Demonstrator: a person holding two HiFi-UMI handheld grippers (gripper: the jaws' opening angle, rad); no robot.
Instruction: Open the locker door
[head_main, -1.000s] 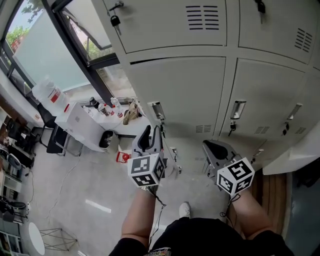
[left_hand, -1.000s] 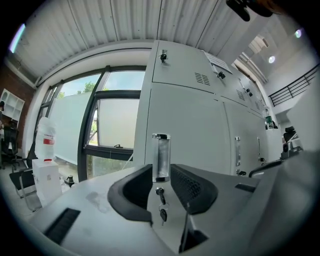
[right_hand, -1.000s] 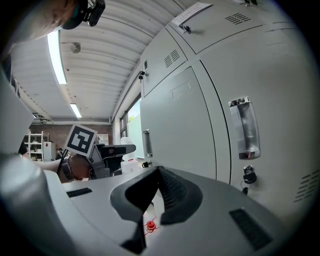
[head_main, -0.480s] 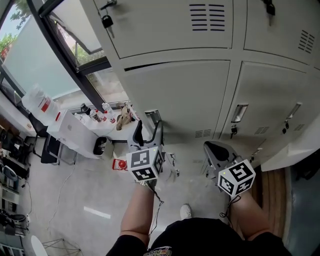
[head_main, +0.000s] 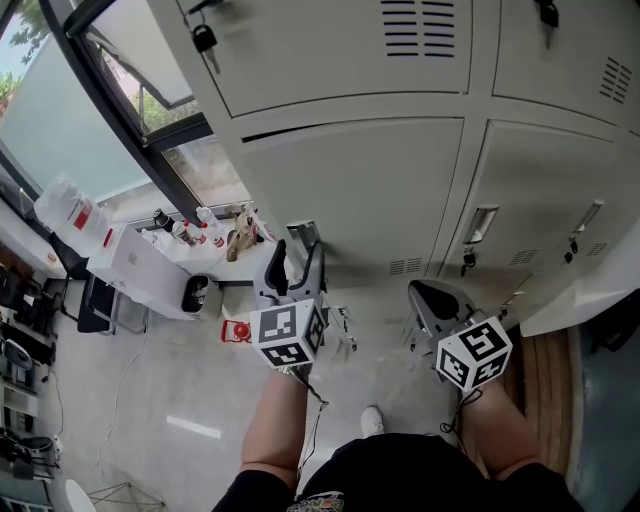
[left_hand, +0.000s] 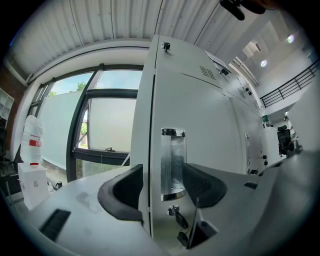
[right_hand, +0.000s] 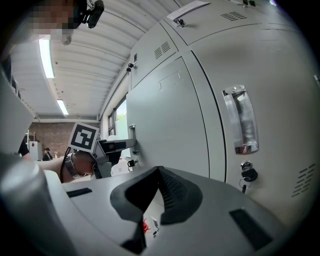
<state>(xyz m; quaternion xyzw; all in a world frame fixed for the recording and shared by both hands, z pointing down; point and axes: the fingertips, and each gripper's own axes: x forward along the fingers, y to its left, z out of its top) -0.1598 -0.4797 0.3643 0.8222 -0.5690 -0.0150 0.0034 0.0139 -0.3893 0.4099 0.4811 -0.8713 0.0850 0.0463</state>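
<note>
At the locker door (head_main: 360, 190), the left gripper (left_hand: 161, 186) has just spread its jaws; they stand wide either side of the metal handle (left_hand: 172, 162), not pressing it. Nearby, the right gripper (right_hand: 159, 192) keeps empty jaws pressed together.

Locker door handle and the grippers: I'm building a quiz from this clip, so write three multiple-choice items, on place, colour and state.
1. Where is the handle? A between the jaws of the left gripper; B left of both jaws; C far above both jaws.
2. Colour of the locker door? A red; B pale grey; C black.
3. Jaws of the right gripper? A wide apart; B clamped on something; C together.
Answers: A, the handle shows between the jaws, which have just been opening and do not press it. B, the door is pale grey. C, the tips meet with nothing between.
</note>
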